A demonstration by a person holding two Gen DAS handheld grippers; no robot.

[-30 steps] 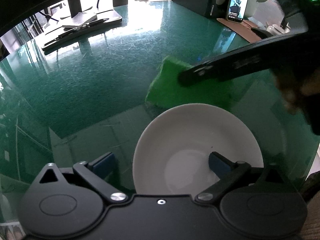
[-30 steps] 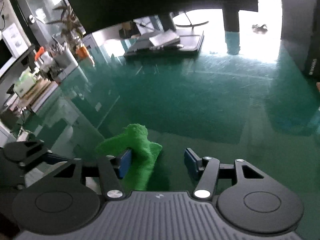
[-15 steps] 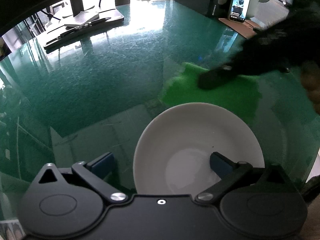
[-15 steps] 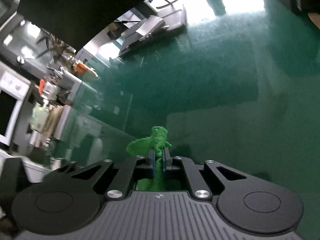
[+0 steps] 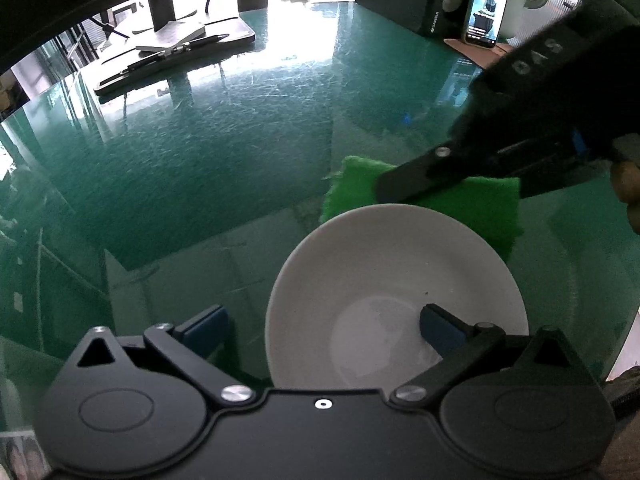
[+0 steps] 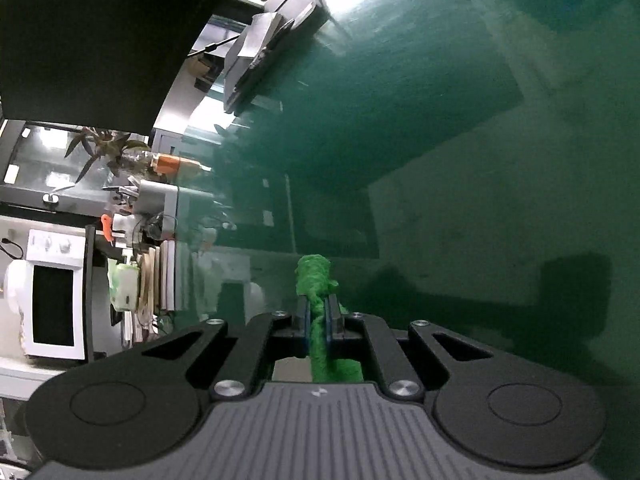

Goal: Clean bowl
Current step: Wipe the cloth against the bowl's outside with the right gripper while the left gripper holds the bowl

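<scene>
Both tongs are matte black with paired round housings, silver screws at the linkage pivots and blue pads; the left tongs (image 5: 326,330), the right tongs (image 6: 316,314) with a ribbed grey top.

A white bowl (image 5: 384,280) sits upright on the desk (image 5: 224,152); a green cloth (image 5: 476,204), seemingly folded, lies just behind it.
</scene>
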